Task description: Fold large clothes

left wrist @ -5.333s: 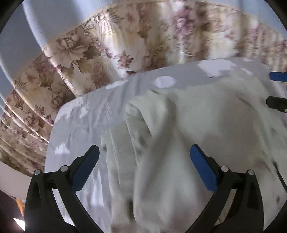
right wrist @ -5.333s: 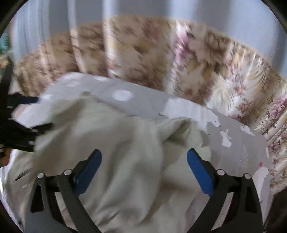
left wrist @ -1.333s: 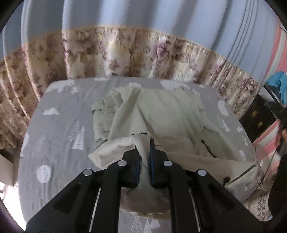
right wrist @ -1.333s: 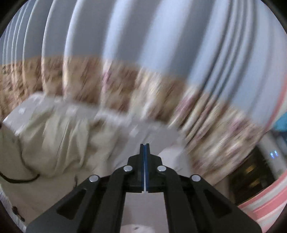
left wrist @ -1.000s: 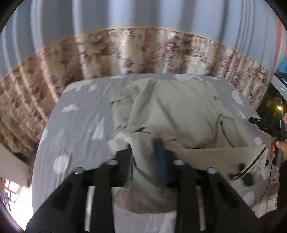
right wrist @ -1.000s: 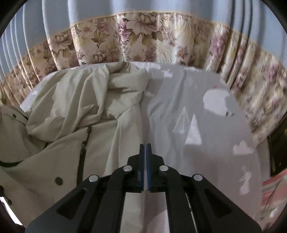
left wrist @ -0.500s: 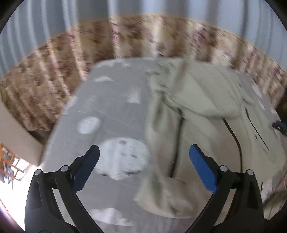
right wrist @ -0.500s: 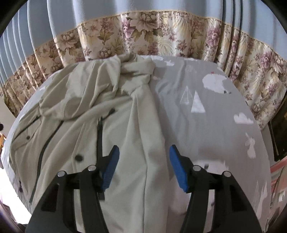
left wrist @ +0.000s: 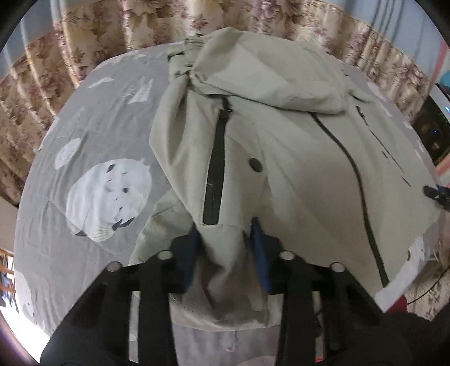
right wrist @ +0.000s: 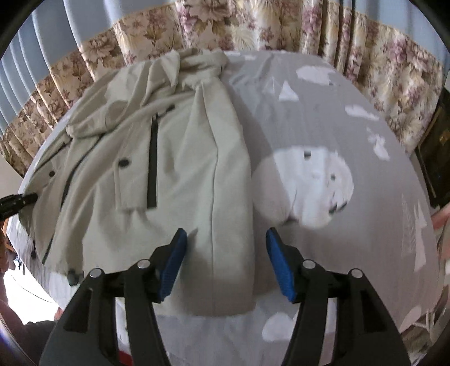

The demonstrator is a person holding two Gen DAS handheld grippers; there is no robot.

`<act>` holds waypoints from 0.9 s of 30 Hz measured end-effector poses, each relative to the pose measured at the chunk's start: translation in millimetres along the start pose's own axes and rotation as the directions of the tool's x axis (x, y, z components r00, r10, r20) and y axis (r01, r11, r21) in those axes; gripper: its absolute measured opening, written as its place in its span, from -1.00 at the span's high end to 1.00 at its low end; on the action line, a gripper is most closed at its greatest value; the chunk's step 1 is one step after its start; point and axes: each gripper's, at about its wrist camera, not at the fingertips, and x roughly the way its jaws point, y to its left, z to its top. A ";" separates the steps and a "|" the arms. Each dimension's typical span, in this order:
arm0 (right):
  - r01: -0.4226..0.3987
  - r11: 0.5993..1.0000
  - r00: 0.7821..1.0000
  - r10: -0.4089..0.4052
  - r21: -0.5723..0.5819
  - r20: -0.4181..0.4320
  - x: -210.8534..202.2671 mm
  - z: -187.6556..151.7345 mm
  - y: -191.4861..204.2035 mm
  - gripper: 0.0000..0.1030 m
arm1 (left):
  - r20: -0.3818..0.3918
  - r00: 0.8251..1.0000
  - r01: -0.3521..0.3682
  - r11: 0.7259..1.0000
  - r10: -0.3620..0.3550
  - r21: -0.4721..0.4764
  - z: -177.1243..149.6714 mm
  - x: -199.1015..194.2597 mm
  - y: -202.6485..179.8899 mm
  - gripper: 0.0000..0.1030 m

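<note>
Floral curtains (right wrist: 281, 25) hang behind a grey bedsheet (right wrist: 351, 135) with white animal prints, and a beige jacket (right wrist: 174, 157) lies spread on it. Left gripper (left wrist: 225, 242) pinches a bunched fold at the jacket's near edge between its blue pads. Right gripper (right wrist: 225, 253) hovers with its jaws apart on both sides of the near sleeve, not touching it.

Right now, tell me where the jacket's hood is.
In the left wrist view the hood lies bunched at the jacket's far end, near the floral curtain.
</note>
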 end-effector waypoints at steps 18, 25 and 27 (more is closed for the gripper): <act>0.076 0.966 0.937 0.015 -0.245 0.348 -76.0 168.8 53.8 0.88 | 0.204 0.940 0.282 0.959 -0.275 -0.007 134.7 -74.5 12.1 0.70; 0.111 0.967 0.942 -0.029 -0.229 0.333 -42.2 293.7 54.1 0.89 | 0.219 0.952 0.233 0.971 -0.215 -0.061 216.9 -59.9 37.6 0.69; 0.110 0.971 0.961 -0.049 -0.212 0.272 -4.5 327.6 50.6 0.89 | 0.197 0.965 0.196 0.975 -0.173 -0.105 247.9 -32.7 55.8 0.68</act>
